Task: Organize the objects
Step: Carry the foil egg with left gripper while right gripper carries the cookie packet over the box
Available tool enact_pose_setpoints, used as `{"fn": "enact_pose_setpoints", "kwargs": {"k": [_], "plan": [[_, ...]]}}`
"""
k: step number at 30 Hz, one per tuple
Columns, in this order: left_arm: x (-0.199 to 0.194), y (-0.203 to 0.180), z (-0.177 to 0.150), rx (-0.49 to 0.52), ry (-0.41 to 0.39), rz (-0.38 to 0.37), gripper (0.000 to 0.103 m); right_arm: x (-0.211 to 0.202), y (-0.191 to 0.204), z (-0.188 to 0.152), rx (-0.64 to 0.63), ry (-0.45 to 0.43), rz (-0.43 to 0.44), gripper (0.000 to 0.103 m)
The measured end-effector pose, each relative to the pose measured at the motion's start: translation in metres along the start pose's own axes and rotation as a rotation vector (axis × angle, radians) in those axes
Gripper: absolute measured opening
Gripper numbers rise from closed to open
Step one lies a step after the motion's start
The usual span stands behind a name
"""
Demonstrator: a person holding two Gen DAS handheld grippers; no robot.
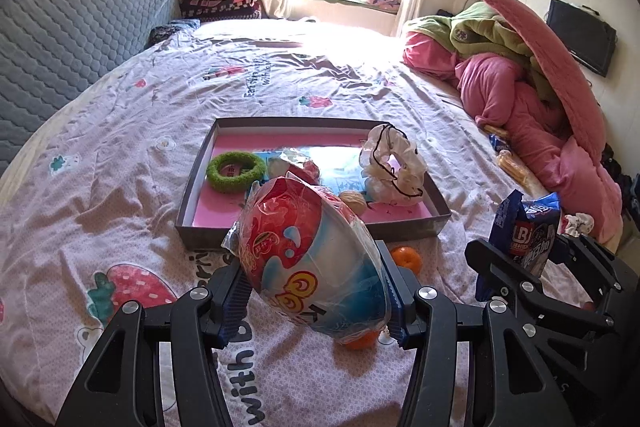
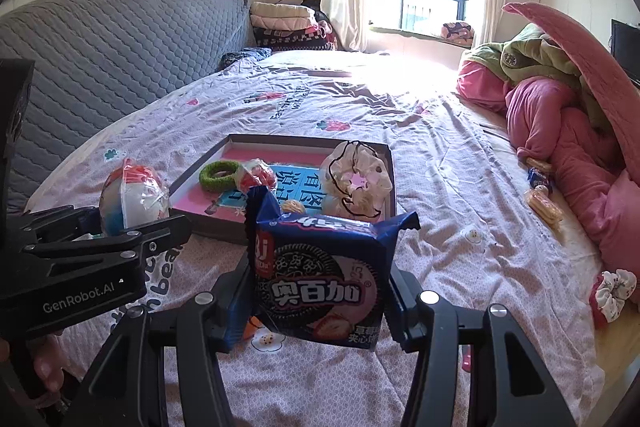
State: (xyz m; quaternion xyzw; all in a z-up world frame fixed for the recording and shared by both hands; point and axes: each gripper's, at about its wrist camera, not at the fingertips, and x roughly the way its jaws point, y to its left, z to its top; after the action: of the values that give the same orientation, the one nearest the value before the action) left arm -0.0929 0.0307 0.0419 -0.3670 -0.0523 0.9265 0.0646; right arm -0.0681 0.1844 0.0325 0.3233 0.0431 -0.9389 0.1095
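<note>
Clamped across the middle of the red-and-blue snack bag [image 1: 312,259] by the left gripper [image 1: 314,297], pads pressing both flanks, bag lifted clear of the strawberry-print sheet [image 1: 132,155]. Puffy film, likely light, slick and crushable, so best kept at the waist and not squeezed harder. Over at 3 o'clock in the left wrist view, right gripper [image 2: 320,301] closed on the blue cookie packet [image 2: 320,275], held by its side edges, also off the bed. Probably stiffer and a little heavier, contents brittle; edge grip looks sound. Beneath the bag, two small oranges [image 1: 406,261] loose on the sheet, round and apt to roll. Farther out at 12 o'clock, shallow pink-lined box [image 1: 192,187], already holding a green ring [image 1: 236,171], a walnut [image 1: 353,201] and a cream scrunchie [image 1: 394,167]. Beyond, at 2 o'clock, pink quilts [image 1: 532,115] heaped.
</note>
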Motion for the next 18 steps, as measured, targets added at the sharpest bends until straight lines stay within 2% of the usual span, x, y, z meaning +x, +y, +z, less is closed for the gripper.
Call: {"fn": "enact_pose_setpoints", "kwargs": {"k": [12, 18], "plan": [[-0.002, 0.007, 0.014, 0.005, -0.032, 0.009, 0.058, -0.006, 0.003, 0.032, -0.017, -0.071, -0.008, 0.055], [0.006, 0.012, 0.025, 0.010, -0.035, 0.012, 0.058, 0.002, 0.000, 0.042, -0.013, -0.080, -0.010, 0.055]]}}
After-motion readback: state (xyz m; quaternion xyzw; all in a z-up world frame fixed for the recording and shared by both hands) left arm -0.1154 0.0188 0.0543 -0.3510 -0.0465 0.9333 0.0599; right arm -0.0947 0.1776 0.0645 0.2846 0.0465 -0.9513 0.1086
